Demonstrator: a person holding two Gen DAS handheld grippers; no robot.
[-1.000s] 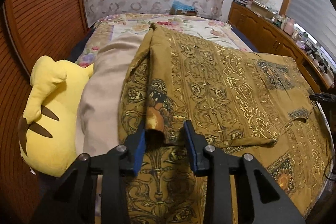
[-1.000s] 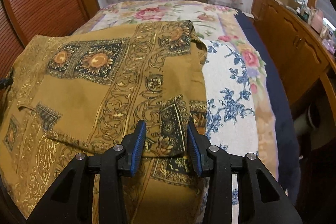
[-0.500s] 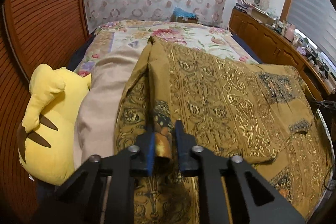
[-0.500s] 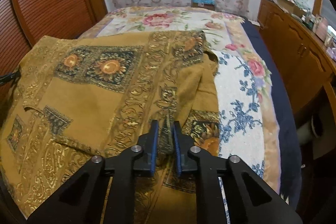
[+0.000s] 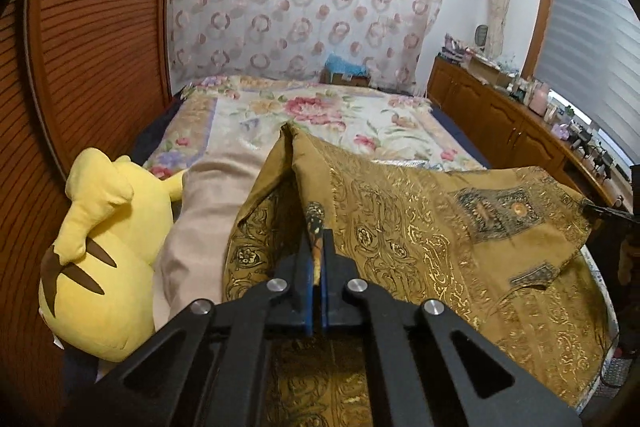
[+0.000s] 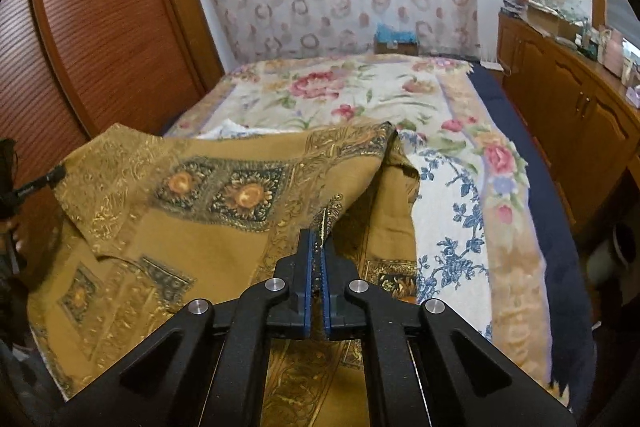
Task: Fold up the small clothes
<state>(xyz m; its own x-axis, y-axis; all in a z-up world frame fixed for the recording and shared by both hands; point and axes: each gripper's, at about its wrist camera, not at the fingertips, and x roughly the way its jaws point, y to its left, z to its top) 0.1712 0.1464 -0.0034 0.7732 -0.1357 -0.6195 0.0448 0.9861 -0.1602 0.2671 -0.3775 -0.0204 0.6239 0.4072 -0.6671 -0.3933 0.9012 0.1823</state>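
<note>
An ochre garment with gold and dark flower patterns (image 5: 420,227) (image 6: 192,227) lies spread across the bed. My left gripper (image 5: 318,251) is shut on a pinched fold at the garment's left edge and holds it raised off the bed. Over on the garment's right edge, my right gripper (image 6: 318,247) is shut on a fold and lifts it too. The cloth between the two grips hangs taut and tented, with a lower layer still lying on the bed beneath it. The other gripper's tip shows at each view's side edge.
A yellow plush toy (image 5: 100,259) and a beige pillow (image 5: 200,219) lie left of the garment. The floral bedspread (image 6: 360,95) stretches beyond it. A wooden slatted wall (image 5: 88,47) stands at the left and a cluttered wooden dresser (image 6: 580,99) at the right.
Both grippers went from open around the garment's edges to shut on them. They then rose, lifting the upper layer of cloth off the bed.
</note>
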